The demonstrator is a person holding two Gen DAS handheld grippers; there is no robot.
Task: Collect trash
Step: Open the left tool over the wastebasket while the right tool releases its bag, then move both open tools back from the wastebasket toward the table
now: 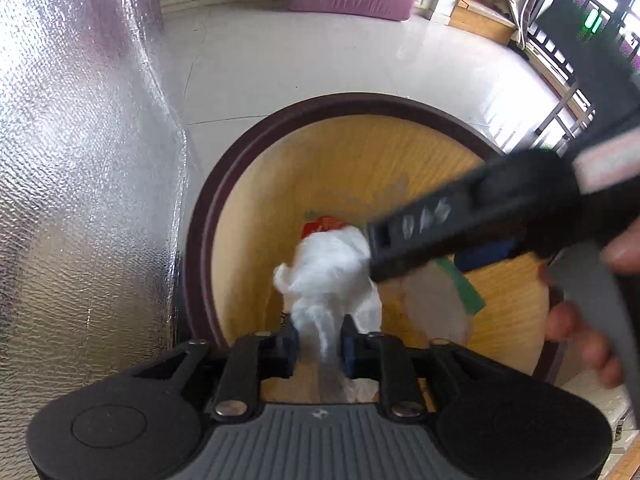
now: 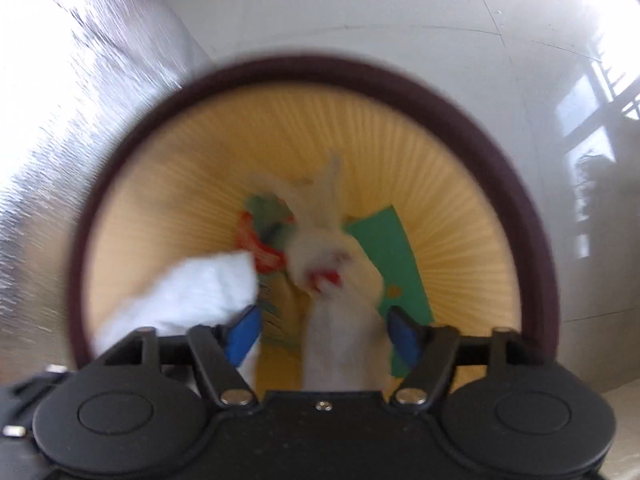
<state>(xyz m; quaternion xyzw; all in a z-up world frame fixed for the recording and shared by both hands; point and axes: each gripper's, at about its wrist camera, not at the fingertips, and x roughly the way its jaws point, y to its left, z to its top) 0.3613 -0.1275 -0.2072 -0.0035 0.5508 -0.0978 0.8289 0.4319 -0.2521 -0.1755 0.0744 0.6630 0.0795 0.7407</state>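
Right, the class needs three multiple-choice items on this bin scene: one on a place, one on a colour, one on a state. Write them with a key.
1. Where does the green card lie? A on the floor; B inside the bin; C on a chair.
2. What colour is the bin's rim? A white; B blue; C dark brown.
3. How does the right hand-held gripper stand? A open; B shut on a can; C shut on nothing.
Key: 1 B, the yellow ribbed wall surrounds the card; 2 C, a dark brown ring tops that wall; 3 A, both blue pads stand clear of the pale wad between them.
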